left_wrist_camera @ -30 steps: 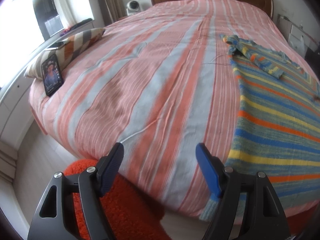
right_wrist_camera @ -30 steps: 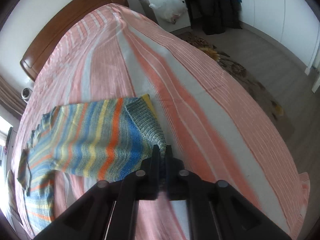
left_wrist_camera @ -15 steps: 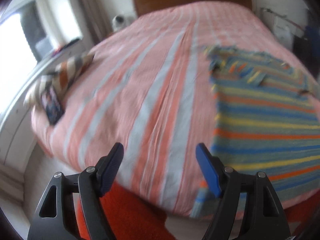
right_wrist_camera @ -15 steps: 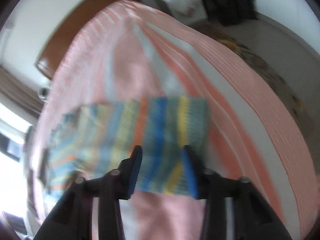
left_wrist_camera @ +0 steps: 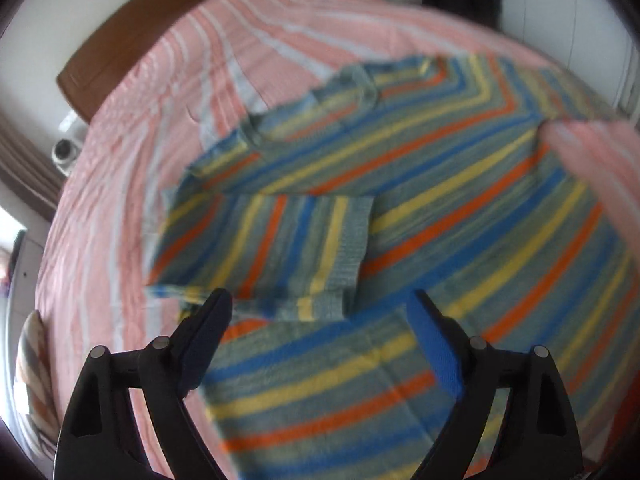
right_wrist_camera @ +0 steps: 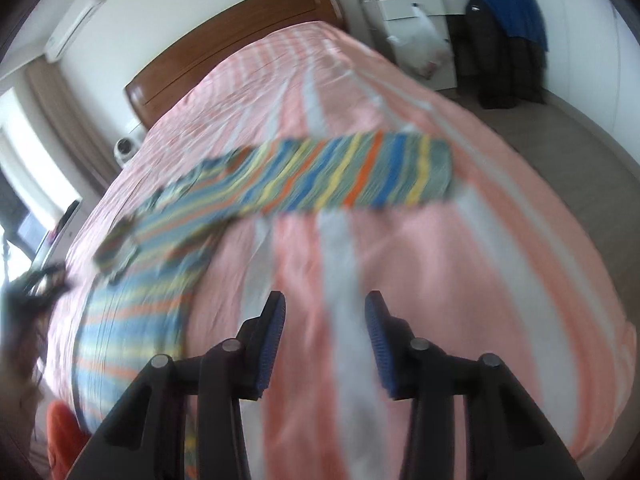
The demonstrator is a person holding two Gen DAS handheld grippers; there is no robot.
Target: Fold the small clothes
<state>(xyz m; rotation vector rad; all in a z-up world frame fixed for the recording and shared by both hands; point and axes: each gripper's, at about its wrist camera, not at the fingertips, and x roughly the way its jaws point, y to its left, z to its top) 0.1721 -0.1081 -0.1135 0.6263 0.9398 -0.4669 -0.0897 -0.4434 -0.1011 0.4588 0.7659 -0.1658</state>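
A bed with a pink-and-white striped cover fills both views, its wooden headboard against the far wall. A striped knit sweater in blue, yellow, orange and grey-green lies flat across the cover. In the left wrist view one sleeve is folded in over the body, its cuff toward the middle of the garment. In the right wrist view the other sleeve stretches straight out across the bed, cuff end toward the bed's far side. Dark and blue clothes hang near a white cabinet beyond the bed. The left gripper hovers over the sweater's lower body, jaws wide apart and opening, with nothing pressed between them. The right gripper hangs above bare cover, well short of the outstretched sleeve, its jaws partly apart and opening, holding nothing. Both views are blurred.
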